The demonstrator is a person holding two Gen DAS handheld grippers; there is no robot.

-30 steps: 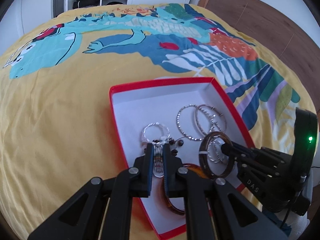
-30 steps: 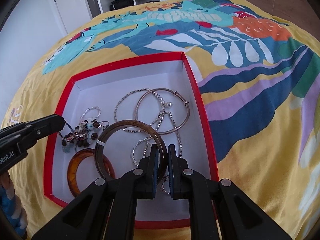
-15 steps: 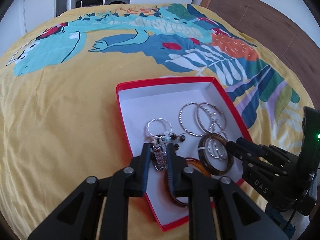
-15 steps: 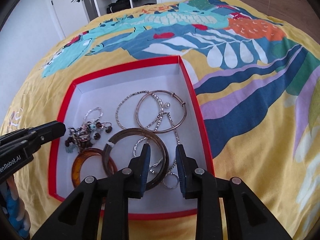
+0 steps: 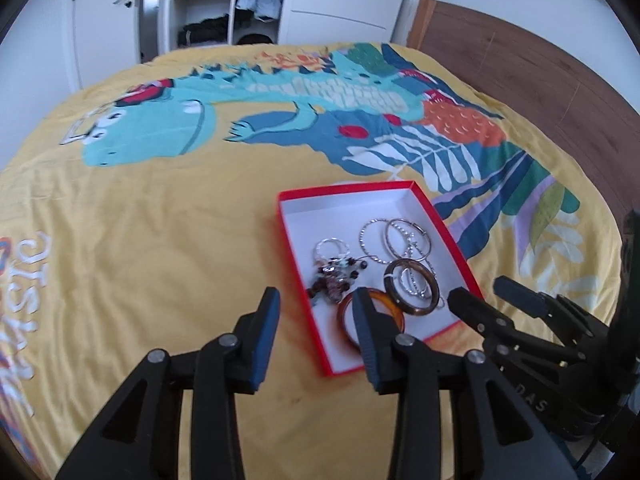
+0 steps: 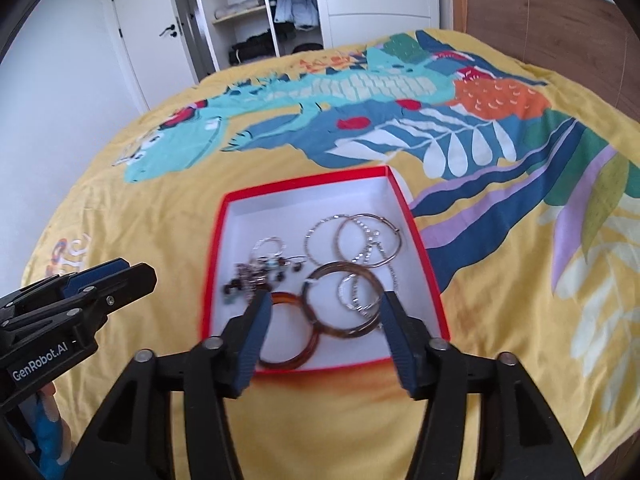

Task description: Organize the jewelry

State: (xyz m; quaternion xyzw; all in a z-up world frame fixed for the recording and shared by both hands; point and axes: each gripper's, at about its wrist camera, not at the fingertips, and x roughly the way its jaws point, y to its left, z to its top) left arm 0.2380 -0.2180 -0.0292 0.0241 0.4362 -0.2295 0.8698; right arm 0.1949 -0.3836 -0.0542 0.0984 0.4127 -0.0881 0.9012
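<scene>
A red-rimmed white box (image 5: 448, 236) (image 6: 425, 249) lies on the bed and holds the jewelry. In it are a dark brown bangle (image 5: 412, 286) (image 6: 320, 320), an amber bangle (image 5: 396, 310) (image 6: 284, 362), thin silver hoops (image 5: 394, 240) (image 6: 360, 236) and a beaded cluster (image 5: 334, 276) (image 6: 256, 274). My left gripper (image 5: 316, 316) is open and empty, just short of the box's near left corner. My right gripper (image 6: 324, 320) is open and empty, above the box's near edge. Each gripper also shows in the other view, the right one (image 5: 500, 292) and the left one (image 6: 116, 276).
The box sits on a yellow bedspread (image 5: 160, 220) with a teal and blue dinosaur print. An open wardrobe (image 5: 216, 4) and white doors stand beyond the bed. A wooden headboard (image 5: 520, 72) runs along the right.
Both grippers opened and pulled back from the box. The right one let go of the dark brown bangle, which now lies in the box. The left one released the beaded cluster.
</scene>
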